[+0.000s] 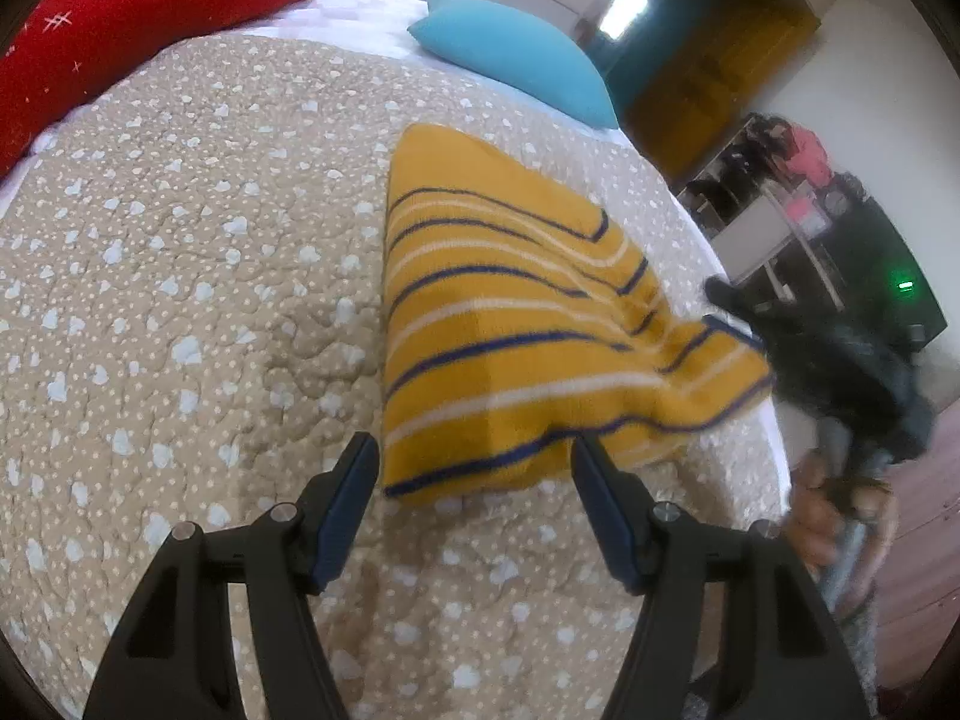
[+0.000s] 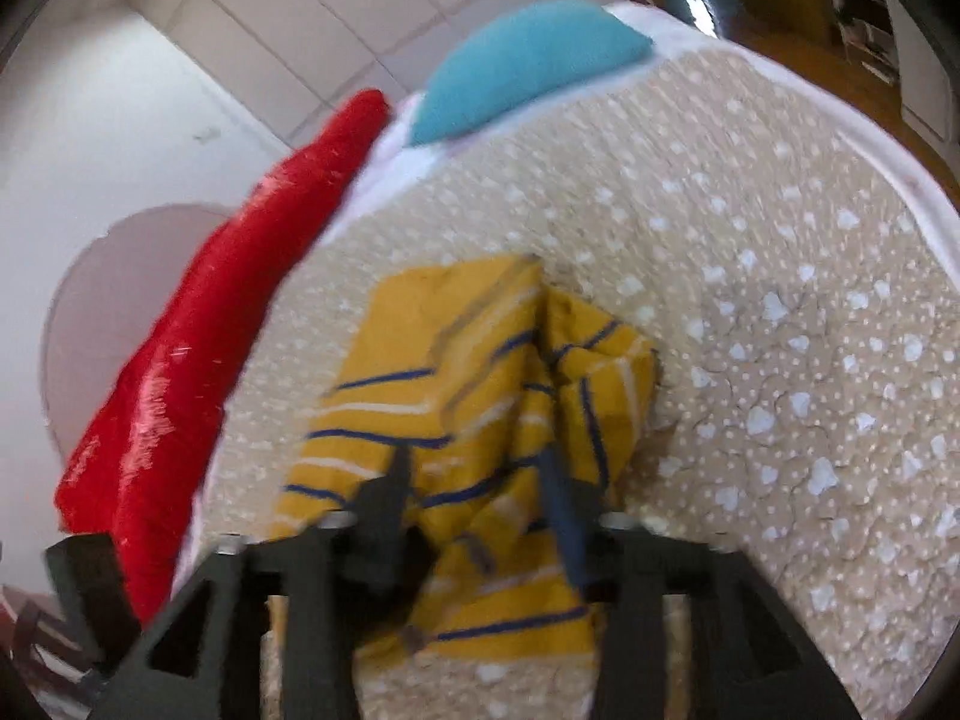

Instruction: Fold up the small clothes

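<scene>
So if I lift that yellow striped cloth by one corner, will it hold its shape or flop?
The yellow striped cloth will probably flop: it already lies creased and bunched on the quilt. It looks soft and light, and its fuzzy knit should not slip easily.

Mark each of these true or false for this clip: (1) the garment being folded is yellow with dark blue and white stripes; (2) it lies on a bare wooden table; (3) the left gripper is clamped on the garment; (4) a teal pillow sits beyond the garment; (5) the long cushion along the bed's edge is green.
1. True: the striped garment is yellow with dark blue and white stripes.
2. False: it lies on a beige quilted bedspread dotted with white.
3. False: the left gripper is open, its fingers apart over the garment's near edge.
4. True: the teal pillow lies beyond it.
5. False: the long cushion is red.
</scene>
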